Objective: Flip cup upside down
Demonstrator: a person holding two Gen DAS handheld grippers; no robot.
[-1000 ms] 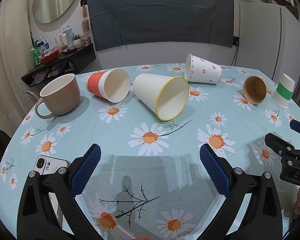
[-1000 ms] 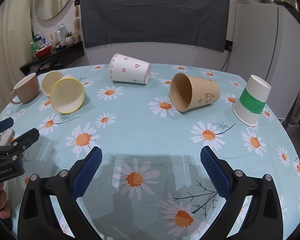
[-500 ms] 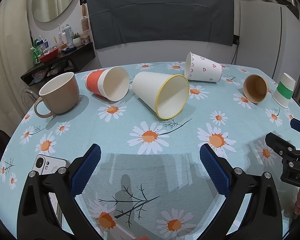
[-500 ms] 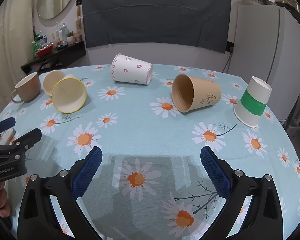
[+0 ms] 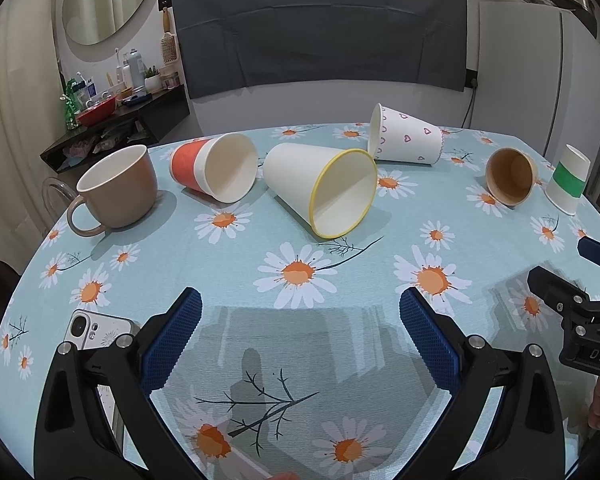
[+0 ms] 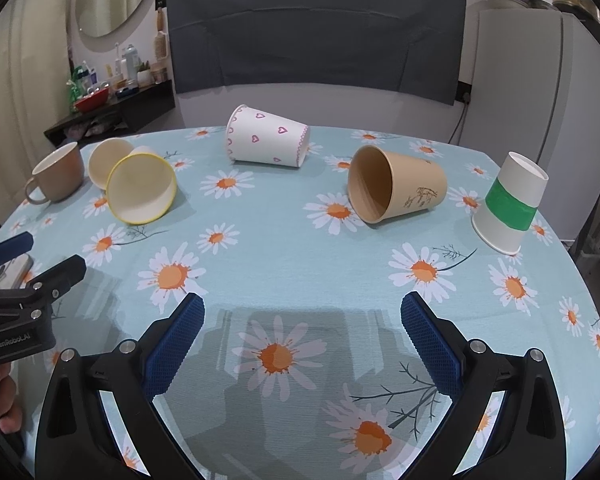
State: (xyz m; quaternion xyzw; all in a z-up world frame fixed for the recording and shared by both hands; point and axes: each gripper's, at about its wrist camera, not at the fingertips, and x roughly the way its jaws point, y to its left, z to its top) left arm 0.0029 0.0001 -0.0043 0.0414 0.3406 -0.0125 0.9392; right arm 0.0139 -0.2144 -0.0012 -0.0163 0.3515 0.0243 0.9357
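Several cups are on the daisy tablecloth. A yellow-rimmed white cup (image 5: 324, 190) (image 6: 142, 188), an orange-banded cup (image 5: 214, 166), a pink-heart cup (image 5: 406, 142) (image 6: 266, 140) and a brown paper cup (image 5: 510, 176) (image 6: 396, 188) lie on their sides. A green-banded cup (image 5: 568, 184) (image 6: 510, 204) stands upside down at the right. A tan mug (image 5: 118, 192) (image 6: 56, 178) stands upright at the left. My left gripper (image 5: 300, 336) and right gripper (image 6: 302, 338) are open and empty, low over the near table, apart from every cup.
A white phone (image 5: 100, 330) lies by the left gripper near the table's left edge. A shelf with bottles (image 5: 116, 108) stands back left, a white fridge (image 6: 540, 80) back right. A dark cloth hangs on the back wall.
Both grippers have risen and drawn back very slightly. No cup has moved and both grippers stay open.
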